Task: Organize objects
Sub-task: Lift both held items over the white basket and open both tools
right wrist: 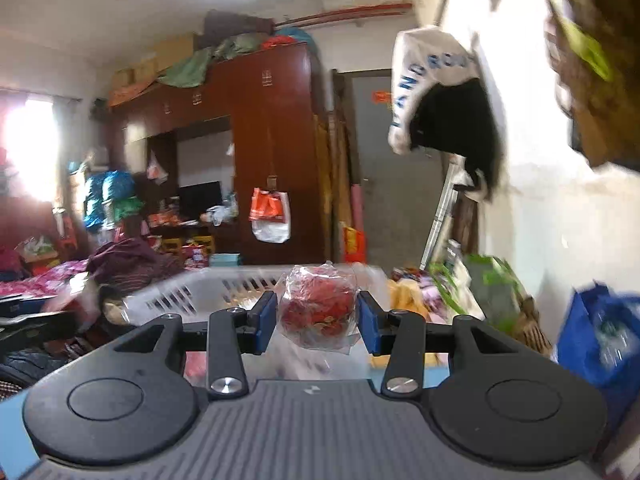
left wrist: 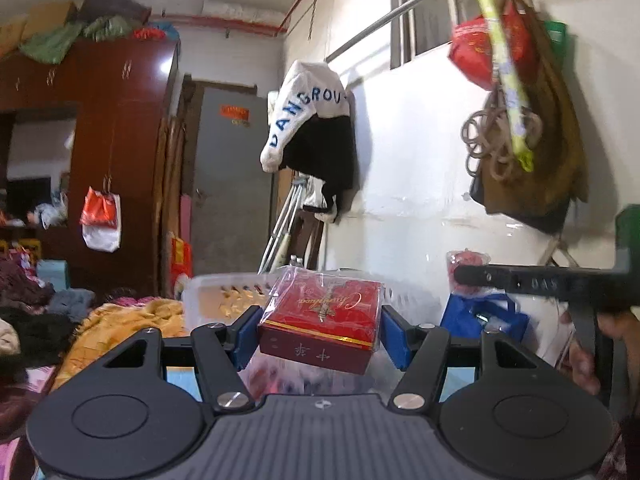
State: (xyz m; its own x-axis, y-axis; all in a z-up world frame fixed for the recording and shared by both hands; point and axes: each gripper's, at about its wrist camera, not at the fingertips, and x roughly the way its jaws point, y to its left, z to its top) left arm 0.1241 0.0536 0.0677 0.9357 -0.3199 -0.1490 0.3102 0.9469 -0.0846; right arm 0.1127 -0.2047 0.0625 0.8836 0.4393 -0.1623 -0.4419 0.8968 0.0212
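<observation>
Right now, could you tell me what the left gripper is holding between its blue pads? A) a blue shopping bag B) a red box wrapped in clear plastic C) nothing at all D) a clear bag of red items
B: in the left wrist view the left gripper is clamped on the red box, whose clear wrapping sticks up above it, in front of the white basket.

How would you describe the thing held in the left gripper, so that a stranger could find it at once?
Look in front of the white slotted plastic basket. There the left gripper clamps a red box between its blue fingers. The box is flat and rectangular, wrapped in clear plastic, with gold script on top and a gold band, unlike the round red bundle in the right gripper.
</observation>
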